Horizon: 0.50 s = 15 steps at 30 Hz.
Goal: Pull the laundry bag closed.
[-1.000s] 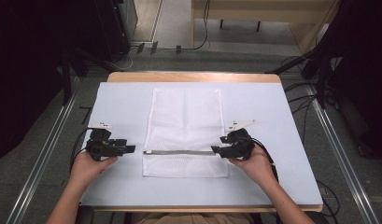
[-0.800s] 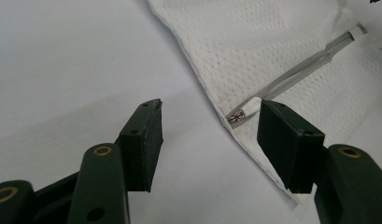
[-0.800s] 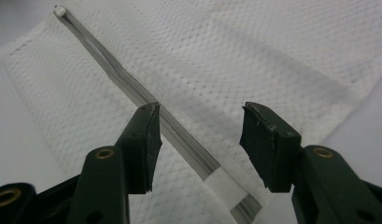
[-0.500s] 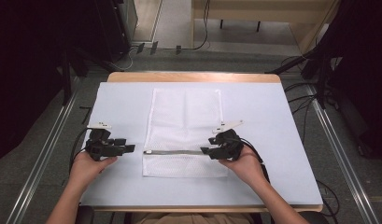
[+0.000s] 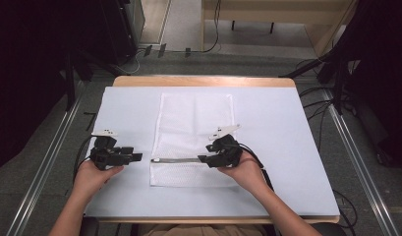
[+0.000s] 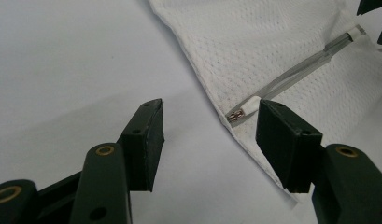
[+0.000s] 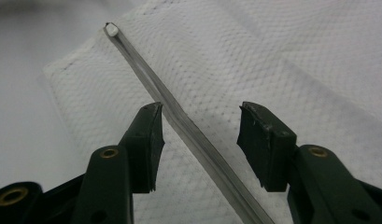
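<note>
Movement is confined to the right gripper (image 5: 204, 159). Against the two earlier high views, we note that it has travelled leftward from the bag's right edge and now stands over the mesh bag (image 5: 193, 137), at the right end of the visible grey zipper (image 5: 178, 160). Its jaws have just been closing from a somewhat wider gap; in the right gripper view they stand half apart, astride the zipper (image 7: 179, 121), with the left pad close against the strip and the right pad clear of it. We see nothing pinched between them.

We find the left gripper (image 5: 137, 157) unmoved, resting on the counter (image 5: 287, 128) just beside the bag's left edge. In the left gripper view its jaws stand wide and empty, with the zipper's metal end (image 6: 237, 114) lying between the pads, close to the right one, and untouched.

We locate the bag flat at the middle of the counter, long side running away from the person, the zipper crossing it near the person's end.

Judgement: the right hand appears to be working along the zipper, toward the left end. The left gripper looks posted to pin that end, but has not yet closed. We rate the zipper work as early.
</note>
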Available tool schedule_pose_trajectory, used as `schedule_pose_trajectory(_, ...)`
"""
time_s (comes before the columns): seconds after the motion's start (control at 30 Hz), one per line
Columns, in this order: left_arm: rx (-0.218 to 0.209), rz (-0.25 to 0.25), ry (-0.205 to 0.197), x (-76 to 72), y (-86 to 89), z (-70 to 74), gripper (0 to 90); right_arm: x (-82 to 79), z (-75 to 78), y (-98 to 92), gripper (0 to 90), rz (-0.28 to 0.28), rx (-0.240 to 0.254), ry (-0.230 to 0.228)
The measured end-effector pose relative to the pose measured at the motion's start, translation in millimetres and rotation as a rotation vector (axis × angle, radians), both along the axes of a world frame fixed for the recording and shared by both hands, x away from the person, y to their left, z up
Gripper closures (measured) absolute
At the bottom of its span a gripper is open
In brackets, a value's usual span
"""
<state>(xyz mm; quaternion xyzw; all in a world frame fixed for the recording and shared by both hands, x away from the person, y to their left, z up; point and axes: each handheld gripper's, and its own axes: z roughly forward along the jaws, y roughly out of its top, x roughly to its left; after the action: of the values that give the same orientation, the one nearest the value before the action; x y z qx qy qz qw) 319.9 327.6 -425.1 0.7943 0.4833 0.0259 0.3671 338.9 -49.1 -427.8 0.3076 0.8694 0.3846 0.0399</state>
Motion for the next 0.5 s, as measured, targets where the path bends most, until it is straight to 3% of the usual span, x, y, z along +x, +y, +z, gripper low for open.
schedule_pose_trajectory(0.5,-0.006,-0.005,-0.011,-1.3,-0.3,0.2,40.9,8.5,0.2,38.2,51.8,0.059,-0.011,0.007)
